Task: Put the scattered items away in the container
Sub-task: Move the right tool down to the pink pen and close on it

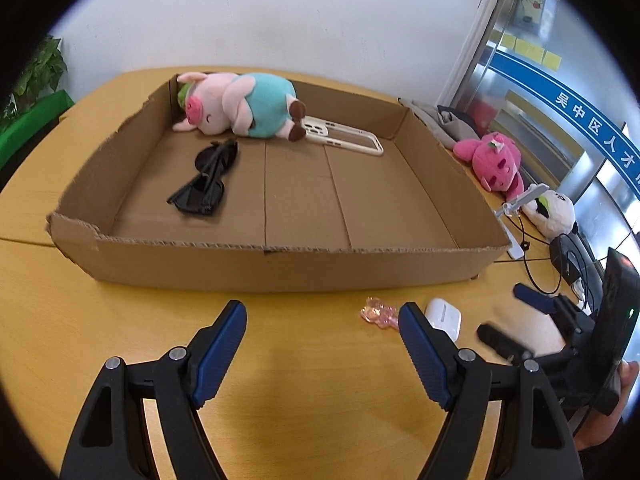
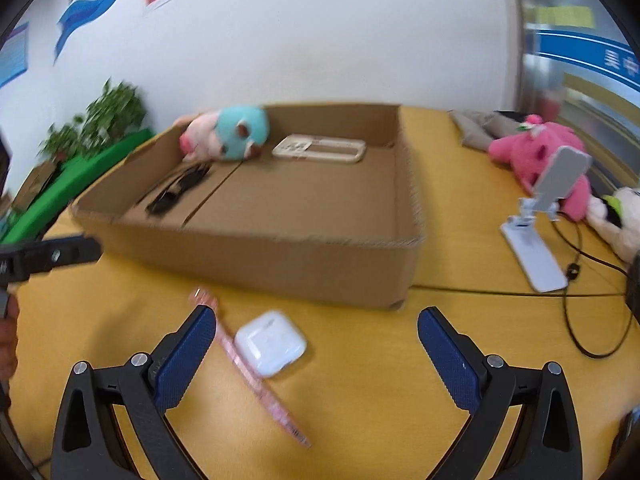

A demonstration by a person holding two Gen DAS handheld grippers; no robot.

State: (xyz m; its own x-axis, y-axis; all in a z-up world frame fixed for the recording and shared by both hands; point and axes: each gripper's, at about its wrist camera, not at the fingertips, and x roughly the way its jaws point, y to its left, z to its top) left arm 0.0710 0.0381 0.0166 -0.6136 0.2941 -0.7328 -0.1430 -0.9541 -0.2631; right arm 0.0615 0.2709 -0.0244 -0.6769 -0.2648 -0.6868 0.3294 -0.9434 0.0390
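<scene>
A shallow cardboard box (image 1: 280, 266) (image 2: 280, 256) sits on the yellow table. Inside lie a pig plush (image 1: 236, 104) (image 2: 228, 136), black sunglasses (image 1: 208, 178) (image 2: 176, 192) and a cream phone case (image 1: 344, 138) (image 2: 320, 148). In front of the box lie a white earbud case (image 1: 444, 316) (image 2: 270, 344) and a pink pen with a clear pink charm (image 1: 378, 312) (image 2: 256, 380). My left gripper (image 1: 322, 316) is open and empty, just left of the charm. My right gripper (image 2: 314, 322) is open over the earbud case; it also shows in the left wrist view (image 1: 516, 312).
Right of the box lie a pink plush (image 1: 496, 162) (image 2: 540, 156), a panda plush (image 1: 552, 210) (image 2: 616, 216), a white phone stand (image 2: 536, 220), grey cloth (image 2: 480, 126) and black cables (image 2: 580, 292). Green plants (image 2: 100, 120) stand at the left.
</scene>
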